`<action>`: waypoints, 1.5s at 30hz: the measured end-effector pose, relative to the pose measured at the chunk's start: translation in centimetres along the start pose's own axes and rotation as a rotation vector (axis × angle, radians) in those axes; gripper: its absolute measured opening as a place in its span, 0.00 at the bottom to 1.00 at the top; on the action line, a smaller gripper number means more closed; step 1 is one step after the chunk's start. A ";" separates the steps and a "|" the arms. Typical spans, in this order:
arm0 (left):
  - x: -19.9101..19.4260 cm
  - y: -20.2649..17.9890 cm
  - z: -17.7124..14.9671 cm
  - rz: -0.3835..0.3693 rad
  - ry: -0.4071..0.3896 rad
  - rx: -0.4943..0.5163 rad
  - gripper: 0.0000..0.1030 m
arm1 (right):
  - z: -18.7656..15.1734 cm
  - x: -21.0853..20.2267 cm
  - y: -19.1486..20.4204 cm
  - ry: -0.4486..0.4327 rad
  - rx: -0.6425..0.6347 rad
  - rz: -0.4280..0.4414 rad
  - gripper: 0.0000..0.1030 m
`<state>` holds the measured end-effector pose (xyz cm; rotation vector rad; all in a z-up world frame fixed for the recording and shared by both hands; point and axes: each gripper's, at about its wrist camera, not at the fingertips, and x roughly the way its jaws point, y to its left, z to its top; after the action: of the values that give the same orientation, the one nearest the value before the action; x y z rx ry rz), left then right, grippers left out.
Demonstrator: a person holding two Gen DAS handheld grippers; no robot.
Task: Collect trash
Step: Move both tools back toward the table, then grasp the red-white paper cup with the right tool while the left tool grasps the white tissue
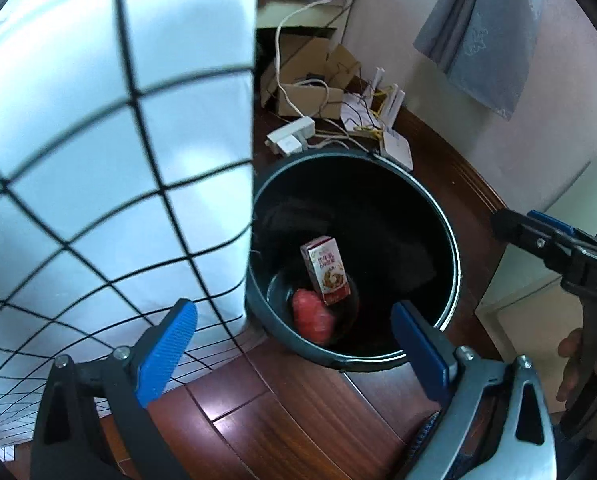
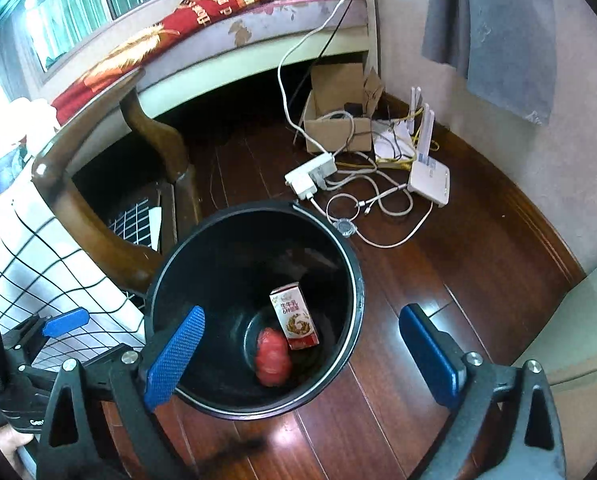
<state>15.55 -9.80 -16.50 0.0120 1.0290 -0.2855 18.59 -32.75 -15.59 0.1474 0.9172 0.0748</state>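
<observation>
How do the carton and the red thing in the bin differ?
The carton is a printed white box with flat faces; the red item is rounded and plain red. The carton leans up against the bin wall; the red item lies low on the bottom. Both are inside, touching.

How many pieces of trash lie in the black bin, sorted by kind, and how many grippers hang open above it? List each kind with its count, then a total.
Milk carton: 1
Red crumpled item: 1
Black bin: 1
Open grippers, both empty: 2, the left gripper and the right gripper
Total: 5
</observation>
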 end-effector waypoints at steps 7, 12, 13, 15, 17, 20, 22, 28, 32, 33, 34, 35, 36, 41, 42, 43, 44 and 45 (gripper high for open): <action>-4.2 0.0 -0.3 0.044 -0.084 0.002 0.96 | 0.6 -3.6 1.4 -0.076 -0.030 -0.022 1.00; -8.3 0.6 -0.5 0.088 -0.167 -0.011 0.96 | 1.4 -6.1 3.3 -0.136 -0.060 -0.016 1.00; -9.1 0.9 -0.6 0.095 -0.183 -0.018 0.96 | 1.6 -6.7 3.9 -0.154 -0.072 -0.009 1.00; -10.7 1.8 -0.6 0.108 -0.211 -0.036 0.96 | 2.0 -7.6 5.0 -0.179 -0.096 0.003 1.00; -12.1 2.8 -0.5 0.107 -0.238 -0.057 0.96 | 2.5 -8.3 6.6 -0.197 -0.119 0.026 1.00; -14.3 4.7 -0.6 0.120 -0.288 -0.094 0.96 | 3.0 -9.2 8.9 -0.227 -0.154 0.074 1.00; -15.6 6.2 -0.9 0.140 -0.312 -0.116 0.95 | 3.3 -9.4 10.5 -0.226 -0.178 0.095 1.00; -18.3 10.5 -1.3 0.207 -0.381 -0.192 0.90 | 4.3 -10.2 16.0 -0.244 -0.260 0.123 1.00; -19.8 14.5 -1.8 0.267 -0.416 -0.248 0.90 | 4.9 -10.7 19.6 -0.280 -0.291 0.171 1.00; -19.9 15.4 -1.8 0.280 -0.421 -0.259 0.90 | 5.0 -10.6 20.4 -0.284 -0.299 0.180 1.00; -20.1 16.5 -1.8 0.292 -0.425 -0.271 0.90 | 5.2 -10.6 21.4 -0.287 -0.309 0.195 1.00; -20.2 17.6 -1.7 0.307 -0.430 -0.283 0.90 | 5.5 -10.5 22.4 -0.289 -0.322 0.209 1.00; -20.4 18.3 -1.6 0.319 -0.435 -0.290 0.90 | 5.6 -10.4 23.3 -0.291 -0.333 0.216 1.00; -20.3 22.0 -0.4 0.344 -0.452 -0.308 0.88 | 7.6 -9.3 27.5 -0.298 -0.381 0.246 1.00; -20.2 22.5 0.0 0.342 -0.453 -0.311 0.87 | 8.0 -9.1 27.9 -0.299 -0.384 0.251 1.00; -20.1 23.2 0.5 0.344 -0.454 -0.317 0.87 | 8.5 -8.8 28.6 -0.300 -0.389 0.254 1.00; -20.2 23.6 0.8 0.347 -0.461 -0.322 0.86 | 8.9 -8.5 29.1 -0.303 -0.394 0.258 1.00; -20.4 24.1 1.0 0.346 -0.470 -0.327 0.86 | 9.4 -8.1 29.8 -0.307 -0.399 0.262 1.00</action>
<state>12.36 17.97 -1.73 -0.1644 0.5809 0.1937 21.12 -5.28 1.19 -0.0921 0.5579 0.4629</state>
